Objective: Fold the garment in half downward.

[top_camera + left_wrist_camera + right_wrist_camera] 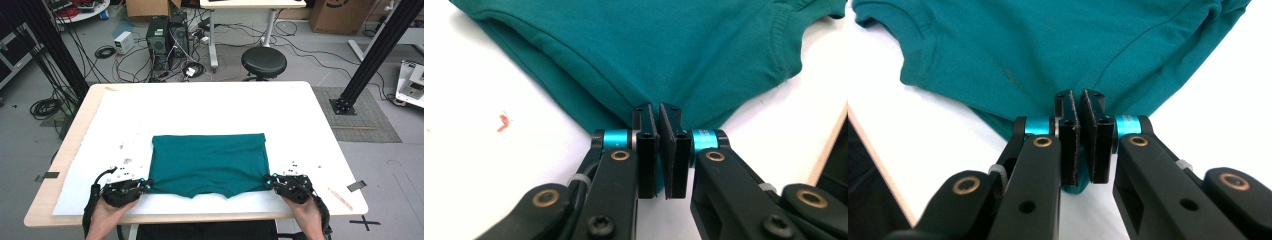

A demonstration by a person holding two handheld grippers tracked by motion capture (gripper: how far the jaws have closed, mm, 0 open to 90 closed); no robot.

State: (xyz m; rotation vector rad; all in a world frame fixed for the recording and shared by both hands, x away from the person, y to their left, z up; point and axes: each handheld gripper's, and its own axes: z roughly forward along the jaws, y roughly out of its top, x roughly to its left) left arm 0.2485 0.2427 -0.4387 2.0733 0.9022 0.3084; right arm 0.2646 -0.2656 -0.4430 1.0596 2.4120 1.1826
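Observation:
A teal T-shirt point(209, 162) lies folded into a rectangle on the white sheet point(200, 110), its neckline at the near edge. My left gripper point(148, 186) is shut on the shirt's near left corner; in the left gripper view the pads point(648, 125) pinch the teal cloth point(634, 45). My right gripper point(268, 181) is shut on the near right corner, and in the right gripper view the cloth point(1048, 50) runs between the pads point(1093, 112) and shows below them. Both grippers sit low at the table's near edge, a hand behind each.
The wooden table's point(330, 130) rim frames the sheet. A wooden stick point(340, 198) and black tape point(356, 185) lie at the near right corner. A black stool point(263, 61), computer towers point(167, 37) and cables stand on the floor beyond. Black frame posts point(377, 55) rise on both sides.

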